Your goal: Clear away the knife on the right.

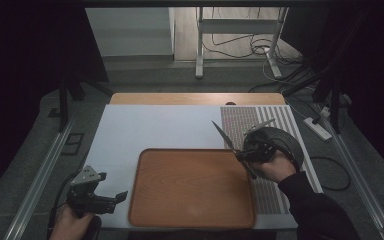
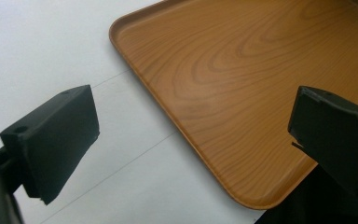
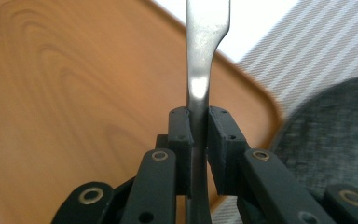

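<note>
Slim steel table knife (image 1: 223,135) clamped in the right gripper (image 1: 243,156).
Held at centre right over the wooden tray's (image 1: 145,210) edge, not yet laid down; left gripper (image 1: 121,196) released.

A dim room seen from above. At twelve o'clock, a pale wood-look floor (image 1: 185,30) with a white metal desk frame (image 1: 240,30) and loose cables (image 1: 260,50) beside its legs. Grey carpet (image 1: 180,80) lies nearer. Black curtains (image 1: 25,60) darken nine and three o'clock. A white power strip (image 1: 318,128) lies on the carpet at three o'clock.
</note>
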Demonstrator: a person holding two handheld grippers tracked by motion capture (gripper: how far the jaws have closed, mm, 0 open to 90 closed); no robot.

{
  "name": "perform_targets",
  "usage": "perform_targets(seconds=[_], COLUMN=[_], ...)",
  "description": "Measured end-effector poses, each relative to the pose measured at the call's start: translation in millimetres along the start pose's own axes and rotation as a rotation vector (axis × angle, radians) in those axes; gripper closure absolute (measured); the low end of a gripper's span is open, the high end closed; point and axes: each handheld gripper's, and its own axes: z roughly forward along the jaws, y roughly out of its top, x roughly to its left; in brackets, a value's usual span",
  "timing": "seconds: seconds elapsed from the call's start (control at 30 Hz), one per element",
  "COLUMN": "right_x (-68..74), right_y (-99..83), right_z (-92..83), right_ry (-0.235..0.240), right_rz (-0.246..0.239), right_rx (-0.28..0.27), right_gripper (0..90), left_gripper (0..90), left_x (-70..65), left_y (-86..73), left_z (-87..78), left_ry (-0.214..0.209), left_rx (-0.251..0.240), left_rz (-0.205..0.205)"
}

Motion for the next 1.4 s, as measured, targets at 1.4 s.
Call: perform_targets(seconds=[1.4], right_x=[101.7], right_y=[12.6], right_z=[82.1], right_ry=[0.149], right_rz=[-0.306], right_rx=[0.179], right_gripper=[89.7], left_gripper=[2.3], left_x=[-0.8], left_y=[0.7], left_z=[1.7], left_ry=[0.001], left_rx=[0.009], left_rz=[0.012])
